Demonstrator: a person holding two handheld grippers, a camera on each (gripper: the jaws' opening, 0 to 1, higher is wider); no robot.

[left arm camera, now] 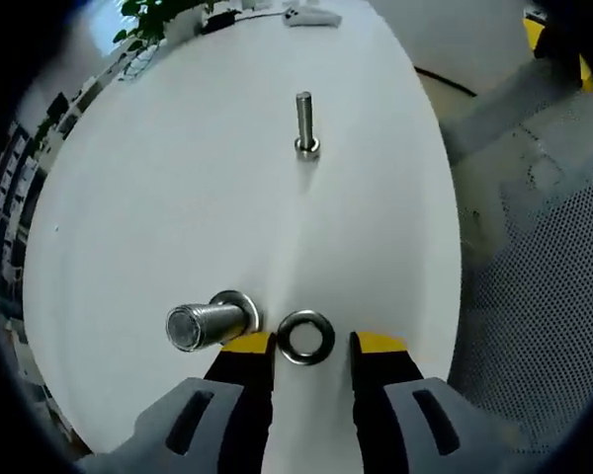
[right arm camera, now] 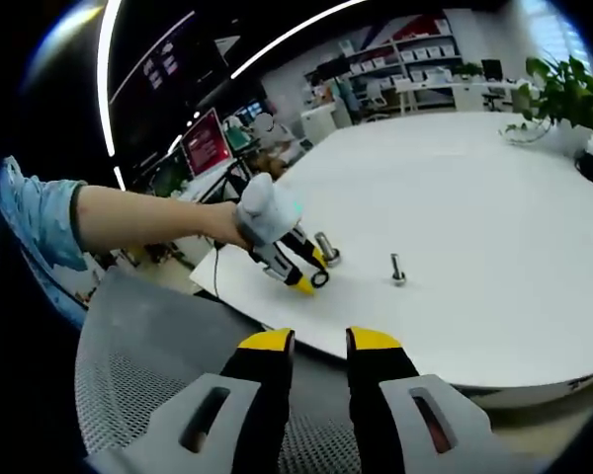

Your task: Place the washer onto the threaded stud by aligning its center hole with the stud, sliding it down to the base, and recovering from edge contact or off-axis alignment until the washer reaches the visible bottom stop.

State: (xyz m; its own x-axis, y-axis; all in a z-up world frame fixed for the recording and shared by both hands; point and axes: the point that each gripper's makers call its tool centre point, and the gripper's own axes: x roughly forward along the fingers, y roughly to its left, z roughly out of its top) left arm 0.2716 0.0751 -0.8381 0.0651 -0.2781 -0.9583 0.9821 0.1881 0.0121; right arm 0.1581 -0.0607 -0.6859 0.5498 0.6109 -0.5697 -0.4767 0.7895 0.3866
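A steel washer lies flat on the white table, between the yellow fingertips of my left gripper. The jaws stand open around it, with a small gap on the right side. Just left of it a thick threaded stud rises from its wide base. Farther off a thin stud stands upright on a small base. In the right gripper view the left gripper, held by a gloved hand, rests at the washer beside the thick stud; the thin stud stands to the right. My right gripper hangs open over a chair.
A grey mesh chair sits below the table's near edge, seen too as the mesh chair. A potted plant and a small white device stand at the far side. A blue sleeve reaches in from the left.
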